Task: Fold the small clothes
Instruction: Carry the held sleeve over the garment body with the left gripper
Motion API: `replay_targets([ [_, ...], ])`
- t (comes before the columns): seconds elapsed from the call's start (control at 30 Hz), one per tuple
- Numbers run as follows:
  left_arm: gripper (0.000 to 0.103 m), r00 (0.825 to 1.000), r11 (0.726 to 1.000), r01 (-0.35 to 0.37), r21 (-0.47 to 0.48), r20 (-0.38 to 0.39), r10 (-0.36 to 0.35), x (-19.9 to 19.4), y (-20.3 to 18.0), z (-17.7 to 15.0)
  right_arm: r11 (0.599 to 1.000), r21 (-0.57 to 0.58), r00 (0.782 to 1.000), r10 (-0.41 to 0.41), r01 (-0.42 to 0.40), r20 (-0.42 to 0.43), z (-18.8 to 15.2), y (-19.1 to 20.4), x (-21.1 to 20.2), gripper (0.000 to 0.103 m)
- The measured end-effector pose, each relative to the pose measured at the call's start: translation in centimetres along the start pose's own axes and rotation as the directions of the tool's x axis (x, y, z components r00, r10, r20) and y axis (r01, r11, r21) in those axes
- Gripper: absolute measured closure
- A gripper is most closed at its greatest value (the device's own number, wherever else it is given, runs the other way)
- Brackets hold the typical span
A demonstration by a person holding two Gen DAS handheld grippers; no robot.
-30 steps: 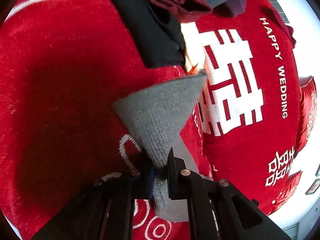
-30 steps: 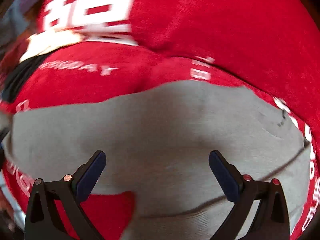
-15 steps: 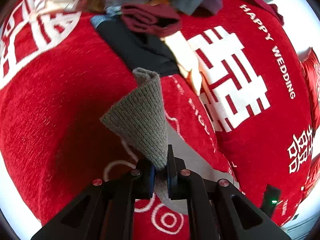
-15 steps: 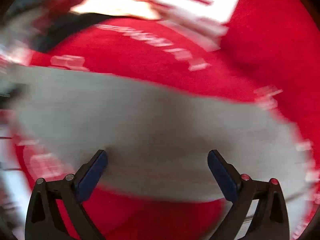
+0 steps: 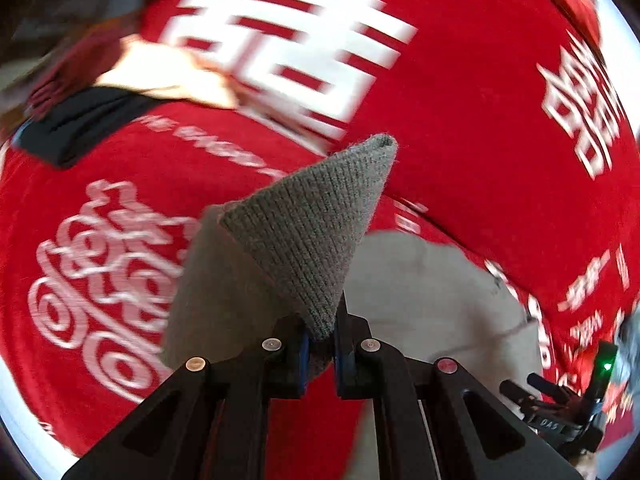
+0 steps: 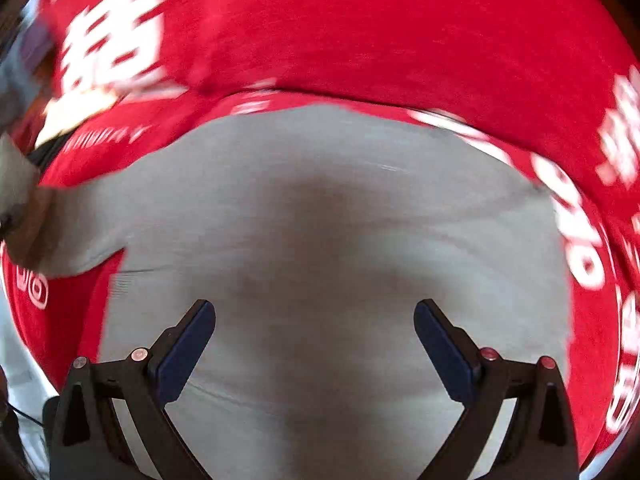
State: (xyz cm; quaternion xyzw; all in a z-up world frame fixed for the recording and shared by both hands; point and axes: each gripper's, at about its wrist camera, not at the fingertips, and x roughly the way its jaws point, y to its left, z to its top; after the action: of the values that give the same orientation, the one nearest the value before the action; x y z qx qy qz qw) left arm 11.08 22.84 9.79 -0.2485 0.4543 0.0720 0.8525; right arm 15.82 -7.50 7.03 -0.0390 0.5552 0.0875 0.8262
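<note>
A grey knit garment (image 5: 312, 232) lies on a red cloth with white lettering (image 5: 480, 140). My left gripper (image 5: 320, 344) is shut on a ribbed corner of it, and that corner stands up as a cone in front of the camera. The rest of the garment (image 6: 320, 220) spreads flat and wide below my right gripper (image 6: 314, 332), which hovers just over it, open, with nothing between its blue pads (image 6: 188, 344). In the left wrist view the right gripper's body shows at the lower right edge.
A pile of other clothes, black (image 5: 80, 124), dark red and cream, sits at the upper left of the left wrist view. The red cloth (image 6: 360, 40) covers the whole surface; a pale rim shows at the picture's edges.
My left gripper has swung sideways and rolled, still holding the grey corner; the clothes pile has slid to the upper left. The right gripper has shifted over the garment and stayed open.
</note>
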Motion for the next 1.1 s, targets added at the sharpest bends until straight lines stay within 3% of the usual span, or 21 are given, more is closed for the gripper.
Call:
replay_targets([
  [0.13,0.094,0.999,0.992,0.02,0.126,-0.03,-0.016,1.3,-8.3,-0.7,0.995,0.098,1.0,-0.013,0.011,0.015,-2.0,-6.3,-1.5,0.003],
  [0.3,0.094,0.997,0.964,0.042,0.264,-0.066,-0.026,2.6,-17.9,-3.0,0.992,0.122,0.999,-0.025,0.021,0.031,-4.2,-10.4,-2.3,0.003],
  [0.5,0.094,0.991,0.929,0.059,0.364,-0.134,-0.011,5.7,-26.4,-6.3,0.985,0.173,0.999,-0.004,-0.005,0.052,-6.1,-14.4,-2.2,0.003],
  [0.77,0.094,0.973,0.906,0.011,0.423,-0.214,0.088,12.2,-31.4,-11.2,0.971,0.235,0.998,0.036,-0.046,0.046,-8.4,-18.1,-1.0,0.003],
  [0.97,0.094,0.978,0.873,0.014,0.488,-0.187,0.089,12.3,-35.3,-12.6,0.954,0.289,0.996,0.058,-0.077,0.073,-9.4,-20.8,-0.9,0.003],
  [1.1,0.094,0.972,0.86,0.008,0.509,-0.205,0.113,13.8,-36.6,-13.6,0.953,0.291,0.994,0.061,-0.084,0.088,-9.6,-21.5,-0.9,0.003],
])
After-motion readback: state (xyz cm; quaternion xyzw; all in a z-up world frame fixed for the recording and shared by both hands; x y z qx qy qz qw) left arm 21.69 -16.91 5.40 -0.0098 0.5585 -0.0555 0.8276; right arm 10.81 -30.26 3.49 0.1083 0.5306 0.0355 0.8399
